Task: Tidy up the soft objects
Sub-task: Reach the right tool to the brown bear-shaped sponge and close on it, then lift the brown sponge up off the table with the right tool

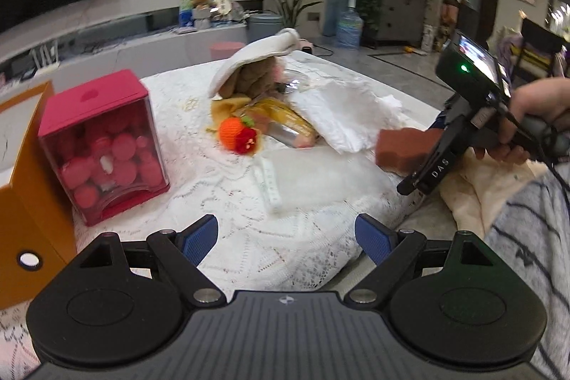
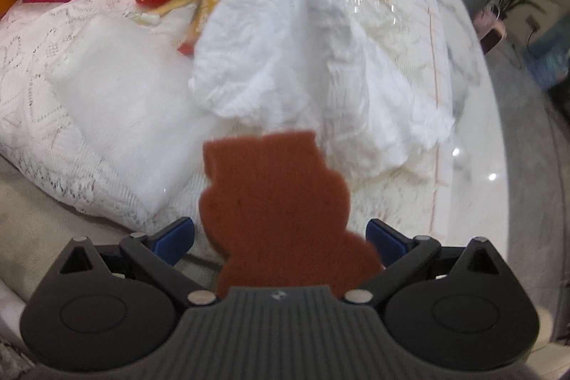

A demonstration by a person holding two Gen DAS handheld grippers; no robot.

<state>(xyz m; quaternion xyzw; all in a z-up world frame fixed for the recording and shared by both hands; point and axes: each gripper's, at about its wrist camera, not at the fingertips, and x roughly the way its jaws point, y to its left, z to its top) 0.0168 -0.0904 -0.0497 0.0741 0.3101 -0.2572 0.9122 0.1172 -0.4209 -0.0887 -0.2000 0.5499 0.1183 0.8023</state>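
At the left of the lace-covered table [image 1: 249, 237] a pink box [image 1: 103, 145] stands apart, while the left gripper [image 1: 286, 235] hangs spread and empty. Rightward, the right gripper [image 2: 281, 239] holds a brown sponge [image 2: 274, 202] between its fingers above the white cloth [image 2: 302, 59], probably for sorting.

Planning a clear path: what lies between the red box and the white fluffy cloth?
In the left wrist view: knitted orange fruit and yellow packet, between red box and cloth.

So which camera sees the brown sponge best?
The right wrist view. The brown sponge fills the middle there, showing its whole bumpy outline between the right gripper fingers. The left wrist view only catches one end of it, off to the side, partly hidden behind that gripper.
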